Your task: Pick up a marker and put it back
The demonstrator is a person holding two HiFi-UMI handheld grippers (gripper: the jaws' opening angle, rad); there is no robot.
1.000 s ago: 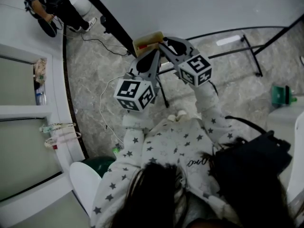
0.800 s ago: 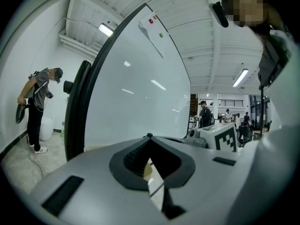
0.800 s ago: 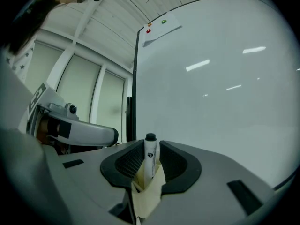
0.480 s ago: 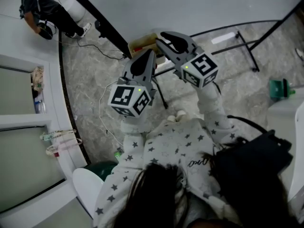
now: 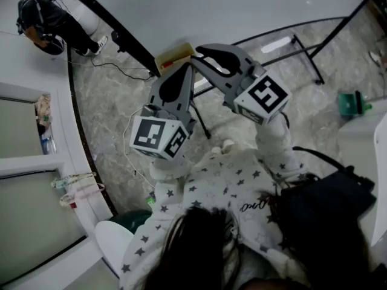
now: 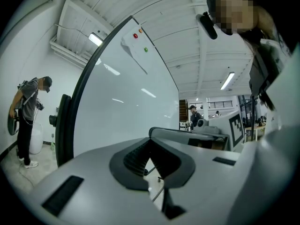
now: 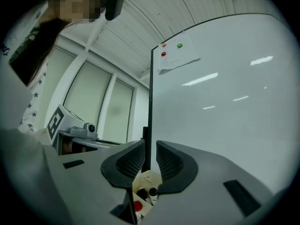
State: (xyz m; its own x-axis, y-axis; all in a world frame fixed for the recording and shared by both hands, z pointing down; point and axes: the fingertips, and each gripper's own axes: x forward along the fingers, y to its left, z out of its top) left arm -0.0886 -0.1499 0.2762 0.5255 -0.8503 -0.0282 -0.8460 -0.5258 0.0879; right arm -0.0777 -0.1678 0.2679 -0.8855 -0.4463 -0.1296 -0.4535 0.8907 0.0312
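Observation:
A tan marker box (image 5: 174,57) hangs at the whiteboard's lower edge in the head view. In the right gripper view the marker box (image 7: 142,182) lies just below the jaws, holding a black-capped marker (image 7: 153,191) and a red-capped one (image 7: 137,206). My right gripper (image 5: 199,53) (image 7: 150,150) hovers over it, open, with a narrow gap and nothing between the pads. My left gripper (image 5: 183,71) (image 6: 150,142) is beside it on the left, shut and holding nothing, its tips meeting.
The whiteboard (image 5: 242,8) (image 7: 225,93) (image 6: 126,93) stands straight ahead on a black wheeled stand (image 5: 305,56). A person (image 5: 42,17) stands at the far left. A cable (image 5: 130,144) trails on the marble floor. A green object (image 5: 351,103) is at the right, a black bag (image 5: 326,201) at my side.
Both grippers have come up nearer the head camera and look larger. The right gripper's marker cube has swung to the right. The marker box has shifted a little left in view.

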